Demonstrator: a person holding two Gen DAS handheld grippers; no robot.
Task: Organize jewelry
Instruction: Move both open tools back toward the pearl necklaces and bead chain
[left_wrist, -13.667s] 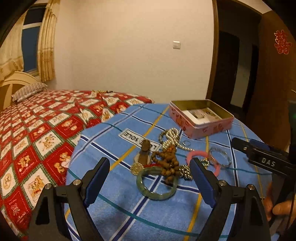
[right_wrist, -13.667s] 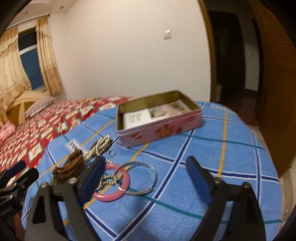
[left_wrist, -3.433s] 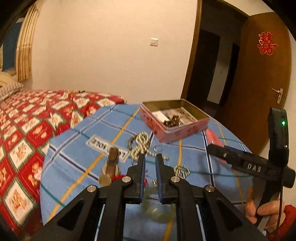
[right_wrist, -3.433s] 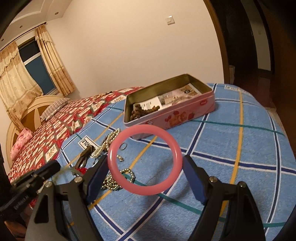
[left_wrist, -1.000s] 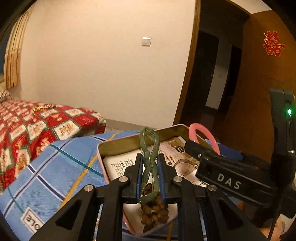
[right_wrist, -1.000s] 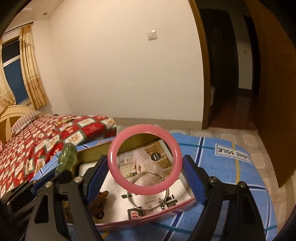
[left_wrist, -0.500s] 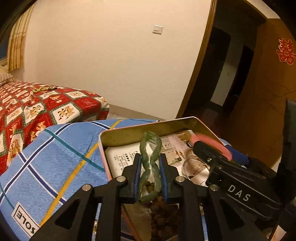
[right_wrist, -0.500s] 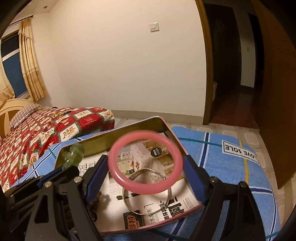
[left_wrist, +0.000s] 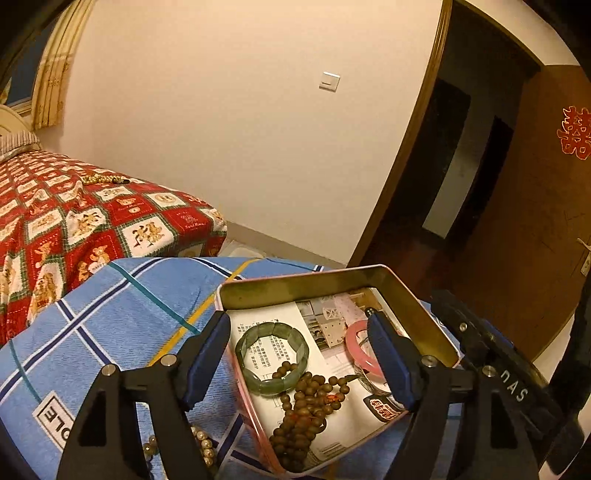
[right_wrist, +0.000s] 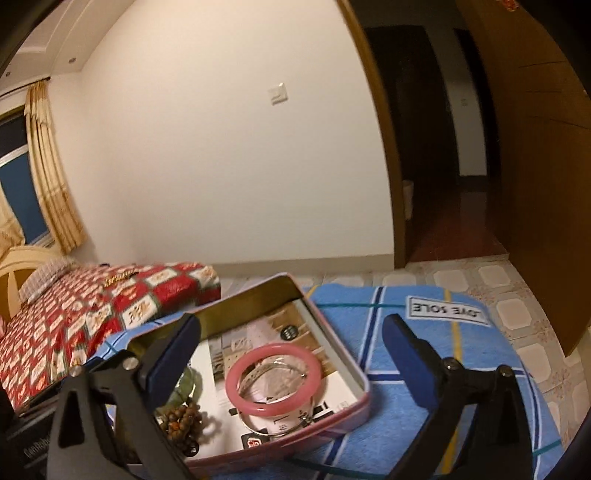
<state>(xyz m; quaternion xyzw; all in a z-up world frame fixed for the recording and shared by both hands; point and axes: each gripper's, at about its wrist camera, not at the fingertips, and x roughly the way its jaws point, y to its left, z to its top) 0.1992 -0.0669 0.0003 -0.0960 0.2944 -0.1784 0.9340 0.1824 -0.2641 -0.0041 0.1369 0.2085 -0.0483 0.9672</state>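
Observation:
A pink tin box (left_wrist: 417, 306) (right_wrist: 347, 363) stands open on the blue checked tablecloth. Inside it lie a green jade bracelet (left_wrist: 272, 357), brown wooden beads (left_wrist: 308, 402) (right_wrist: 183, 424), a pink bangle (right_wrist: 275, 380) (left_wrist: 356, 345) and a silver bangle (right_wrist: 291, 424). My left gripper (left_wrist: 301, 363) is open and empty, its fingers spread just above the green bracelet. My right gripper (right_wrist: 291, 354) is open and empty, spread above the pink bangle. The green bracelet is mostly hidden behind my right gripper's left finger (right_wrist: 173, 358).
A pearl strand (left_wrist: 201, 448) lies on the tablecloth (left_wrist: 122, 306) left of the box. A bed with a red patterned cover (left_wrist: 66, 218) stands to the left. A doorway (left_wrist: 454, 177) and a wooden door (left_wrist: 546, 206) are behind.
Both grippers have opened. The green bracelet dropped from my left gripper and the pink bangle from my right gripper; both now lie in the box.

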